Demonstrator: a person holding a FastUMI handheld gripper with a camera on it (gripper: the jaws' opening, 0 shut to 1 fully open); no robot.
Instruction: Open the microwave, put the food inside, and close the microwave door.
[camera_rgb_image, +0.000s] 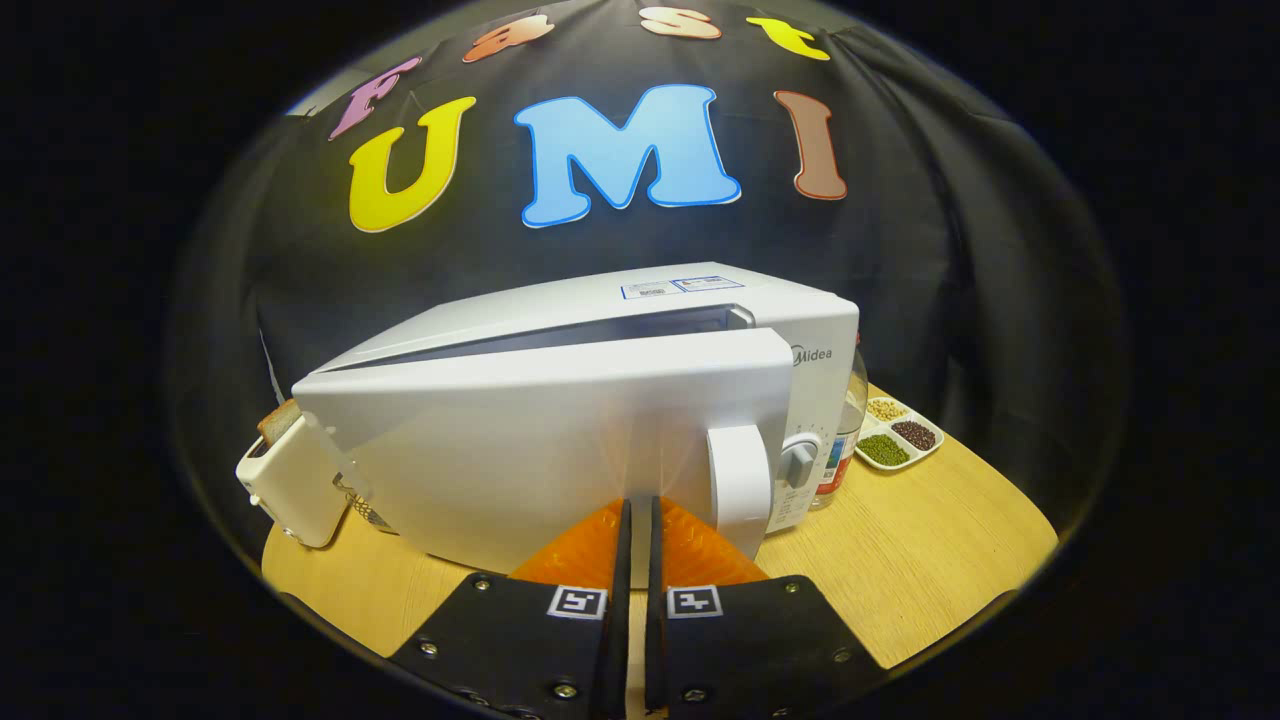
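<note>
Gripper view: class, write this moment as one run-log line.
tool: fingers together, tips against microwave door | door: ajar, nearly shut | handle: just beside fingers | toaster: beside microwave

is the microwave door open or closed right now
Partly open: the microwave door stands swung out from the microwave, leaving a dark gap along its top. The shut gripper presses its tips against it.

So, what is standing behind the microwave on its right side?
A clear bottle stands there, partly covered by the microwave; beyond it lies a divided tray of beans. The closed gripper touches the door, which hides the inside.
</note>
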